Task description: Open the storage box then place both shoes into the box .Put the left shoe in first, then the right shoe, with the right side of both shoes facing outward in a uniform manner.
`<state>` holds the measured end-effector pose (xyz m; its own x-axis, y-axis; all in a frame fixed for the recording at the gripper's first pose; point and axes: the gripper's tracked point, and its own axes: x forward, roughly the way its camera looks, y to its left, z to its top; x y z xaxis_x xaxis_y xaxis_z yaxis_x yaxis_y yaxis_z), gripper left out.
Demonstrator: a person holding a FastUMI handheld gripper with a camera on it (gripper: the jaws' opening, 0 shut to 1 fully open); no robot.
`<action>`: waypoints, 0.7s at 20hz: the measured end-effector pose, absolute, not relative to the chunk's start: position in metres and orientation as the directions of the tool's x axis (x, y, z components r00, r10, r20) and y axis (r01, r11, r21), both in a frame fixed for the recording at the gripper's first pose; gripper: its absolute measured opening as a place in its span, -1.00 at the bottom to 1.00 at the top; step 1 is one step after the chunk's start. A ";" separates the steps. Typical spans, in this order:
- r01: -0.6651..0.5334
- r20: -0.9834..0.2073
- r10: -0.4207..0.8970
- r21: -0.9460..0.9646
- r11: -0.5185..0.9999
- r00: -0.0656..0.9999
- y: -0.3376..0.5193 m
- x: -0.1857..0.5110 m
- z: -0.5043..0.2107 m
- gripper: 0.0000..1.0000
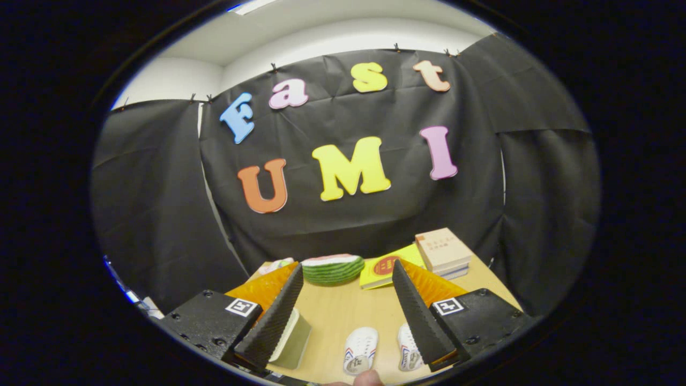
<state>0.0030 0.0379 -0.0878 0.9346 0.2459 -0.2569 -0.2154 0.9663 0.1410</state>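
Note:
Two small white shoes with red and blue stripes lie side by side on the wooden table [348, 311], low between my fingers. One shoe [360, 349] is in the gap; the other shoe [409, 348] is partly hidden behind the right finger [420, 316]. A pale storage box [295, 339] stands against the inner side of the left finger [273, 321], mostly hidden, so I cannot tell whether its lid is up. My gripper [347, 265] hangs above the table, open wide, with nothing between its fingers.
Beyond the fingertips a watermelon slice [332, 268] lies near the table's far edge. A yellow book [383, 271] and a stack of books [444, 252] sit at the far right. A person's fingertip [367, 378] shows just below the shoes.

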 end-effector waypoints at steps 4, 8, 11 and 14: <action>-0.292 -0.383 0.357 0.218 0.931 0.852 0.066 -0.005 -0.143 1.00; -0.373 -0.482 0.487 0.317 0.872 0.728 0.106 -0.023 -0.195 1.00; -0.398 -0.550 0.550 0.379 0.835 0.629 0.129 -0.033 -0.233 1.00; -0.398 -0.594 0.607 0.459 0.794 0.527 0.148 -0.041 -0.269 1.00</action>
<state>-0.0407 0.1477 -0.2689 0.5269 0.6074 -0.5945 -0.3976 0.7944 0.4592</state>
